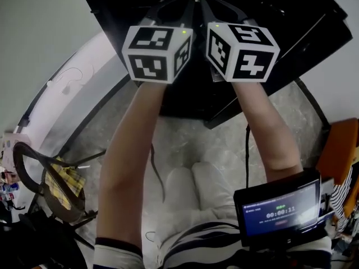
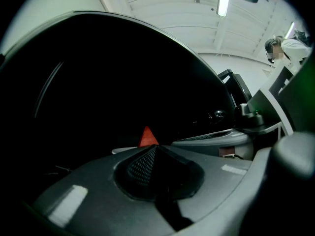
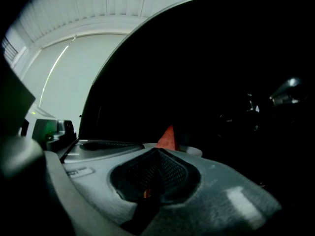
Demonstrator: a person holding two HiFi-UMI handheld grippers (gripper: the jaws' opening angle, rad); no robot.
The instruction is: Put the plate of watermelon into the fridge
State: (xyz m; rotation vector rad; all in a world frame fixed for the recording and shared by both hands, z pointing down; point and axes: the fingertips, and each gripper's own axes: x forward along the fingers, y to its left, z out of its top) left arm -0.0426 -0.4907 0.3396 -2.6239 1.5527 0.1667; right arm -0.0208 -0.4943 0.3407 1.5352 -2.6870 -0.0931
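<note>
— Close before the fridge [image 1: 280, 21], arms stretched out: I hold the plate [image 2: 122, 150] up between both tools. The left gripper [image 2: 155, 147] has its jaws together on the plate's near rim. The right gripper [image 3: 157, 151] is pinched on the rim the same way from its own side.
— Fruit?
— One red watermelon [image 2: 147, 137] wedge stands on the plate, just past the jaw tips, on the fridge side.
— Step?
— Carry, I judge. The plate faces the fridge and is not yet inside it.
— Door open?
— Cannot tell. The fridge reads as one black mass in every view, and I make out no shelf.
— Next move?
— If it stands open, I push both grippers toward the fridge together, plate level, seat it on a shelf, then part the jaws. If it is shut, one gripper must let go to work the door. A one-sided pinch on a rim looks risky, so I would set the plate down first.
</note>
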